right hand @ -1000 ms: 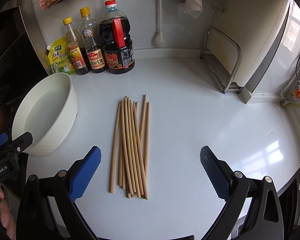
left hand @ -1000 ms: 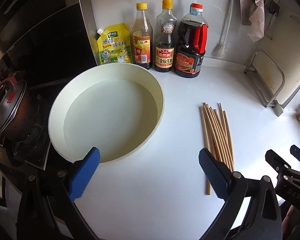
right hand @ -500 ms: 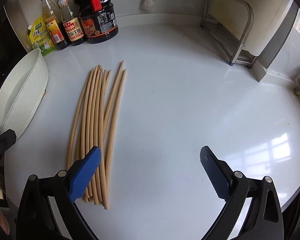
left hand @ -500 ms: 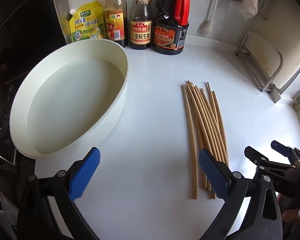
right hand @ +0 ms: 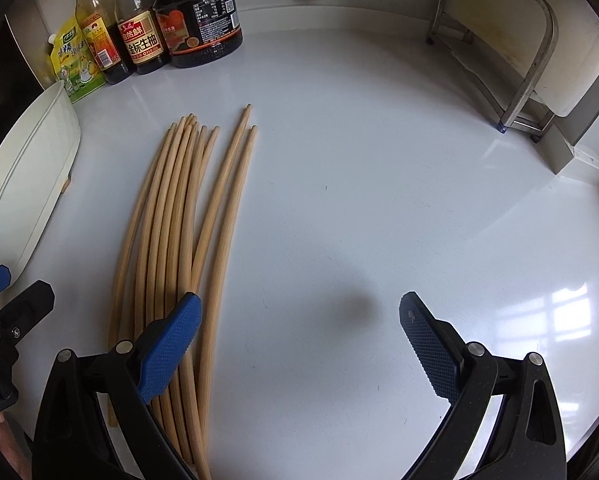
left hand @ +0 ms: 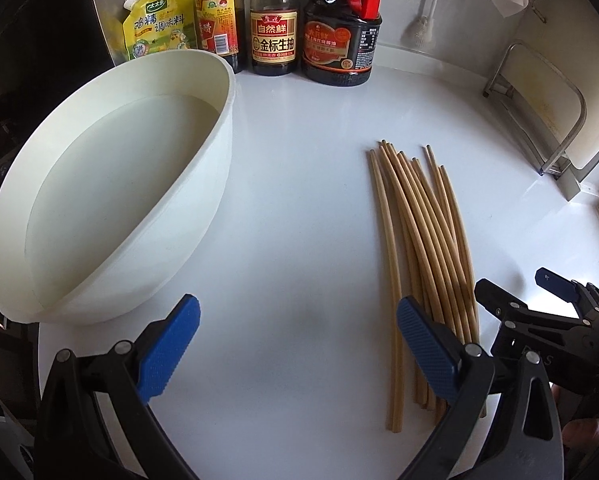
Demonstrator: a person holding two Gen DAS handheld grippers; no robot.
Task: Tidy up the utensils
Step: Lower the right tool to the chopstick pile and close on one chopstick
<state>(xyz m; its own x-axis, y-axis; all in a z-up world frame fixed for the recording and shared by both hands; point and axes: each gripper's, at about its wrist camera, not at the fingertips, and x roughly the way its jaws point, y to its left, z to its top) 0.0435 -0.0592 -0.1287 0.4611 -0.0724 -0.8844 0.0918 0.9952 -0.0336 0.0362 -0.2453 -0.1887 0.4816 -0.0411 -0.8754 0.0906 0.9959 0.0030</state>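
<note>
Chopsticks: a loose bundle of wooden sticks lying flat on the white counter, tips fanned out toward 12 o'clock, butt ends toward 6 o'clock; in the right wrist view the same bundle runs up the left half of the frame.
Left gripper: spread wide, nothing between the blue pads, hanging over bare counter; its right-hand pad sits in front of the bundle's near ends at about 4 o'clock, and whether it touches them I cannot tell.
Right gripper: wide apart too, holding nothing; its left pad overlaps the sticks at about 7 o'clock, the right pad is over open counter.
Right gripper from the left camera: black frame with a blue tip, at 4 o'clock, just beside the bundle on its right.
Left gripper from the right camera: its black and blue tip pokes in at 8 o'clock, left of the sticks.
Basin: big white round one at 9 to 10 o'clock in the left view, water inside, well apart from the chopsticks.
Sauce bottles: three in a row at 12 o'clock against the back wall, with a yellow seasoning pouch at 11 o'clock behind the basin.
Metal rack: at 2 o'clock, by the wall.
</note>
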